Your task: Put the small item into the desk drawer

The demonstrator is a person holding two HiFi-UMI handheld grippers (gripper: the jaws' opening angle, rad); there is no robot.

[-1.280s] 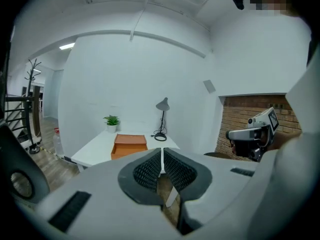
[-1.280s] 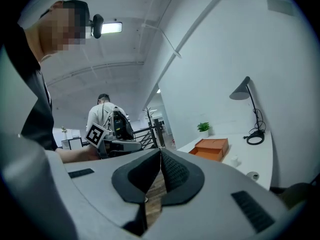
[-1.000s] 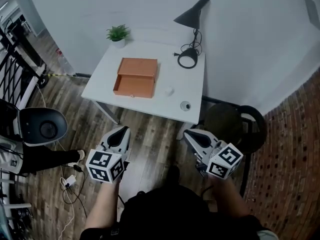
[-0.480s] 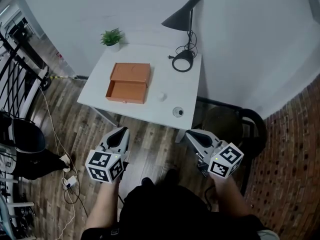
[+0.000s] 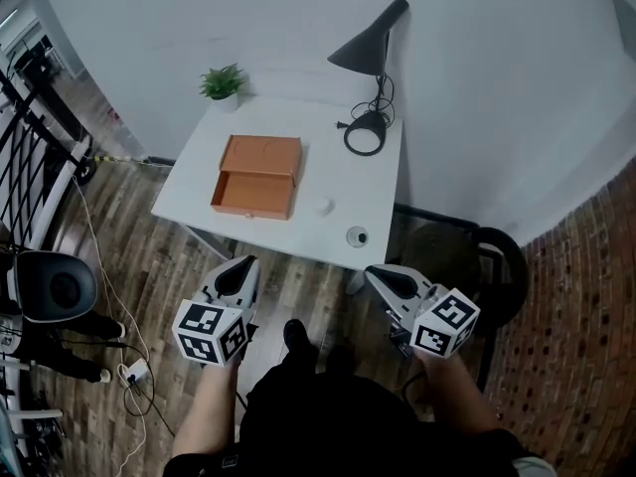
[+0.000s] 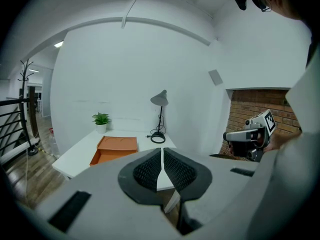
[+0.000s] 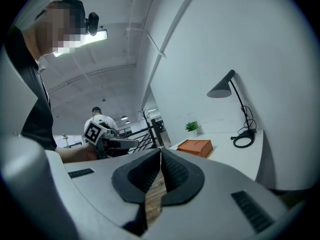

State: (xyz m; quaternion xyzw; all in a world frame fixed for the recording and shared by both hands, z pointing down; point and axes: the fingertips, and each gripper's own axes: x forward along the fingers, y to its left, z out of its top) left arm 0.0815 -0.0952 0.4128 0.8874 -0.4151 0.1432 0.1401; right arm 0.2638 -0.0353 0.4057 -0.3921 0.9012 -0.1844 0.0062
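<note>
Plainly nothing is done: left gripper (image 5: 238, 264) and right gripper (image 5: 377, 275), both closed empty, hover well short of the small item (image 5: 325, 207) and drawer (image 5: 248, 210) ahead.

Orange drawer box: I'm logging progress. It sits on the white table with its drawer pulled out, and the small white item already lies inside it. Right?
Not quite. The orange drawer box sits on the white table with its drawer pulled out, but the small white item lies on the tabletop to its right, not inside; the head view shows this.
</note>
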